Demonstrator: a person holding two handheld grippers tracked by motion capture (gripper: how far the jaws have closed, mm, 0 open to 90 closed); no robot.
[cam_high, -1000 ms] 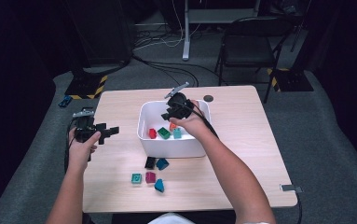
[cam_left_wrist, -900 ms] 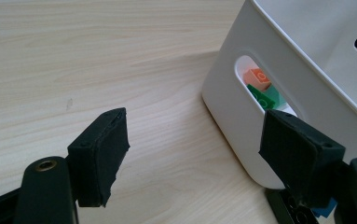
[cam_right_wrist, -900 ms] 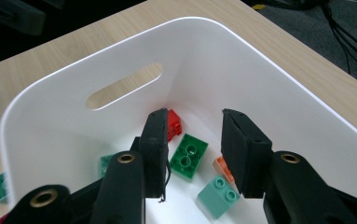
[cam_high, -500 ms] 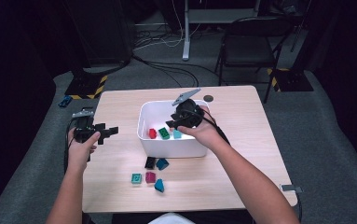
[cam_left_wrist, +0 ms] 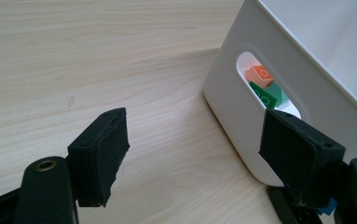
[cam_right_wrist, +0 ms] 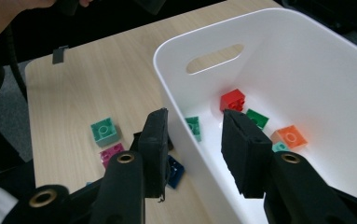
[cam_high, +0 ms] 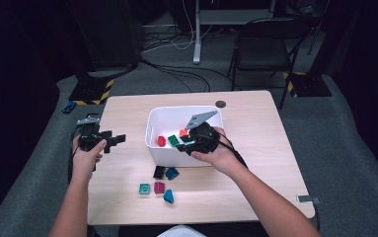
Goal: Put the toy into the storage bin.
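In the high view, the right gripper [cam_high: 185,143] is held over the near edge of the white bin [cam_high: 152,129], which contains red, green and orange bricks; the left gripper [cam_high: 112,140] is held above the table [cam_high: 255,148] to the bin's left. Five loose bricks [cam_high: 158,187] lie in front of the bin. In the left gripper view, the jaws are spread wide and empty beside the bin's handle slot [cam_left_wrist: 269,88]. In the right gripper view, the jaws are set narrowly apart, astride the bin wall [cam_right_wrist: 190,140], with nothing grasped; the red brick [cam_right_wrist: 232,100] lies inside.
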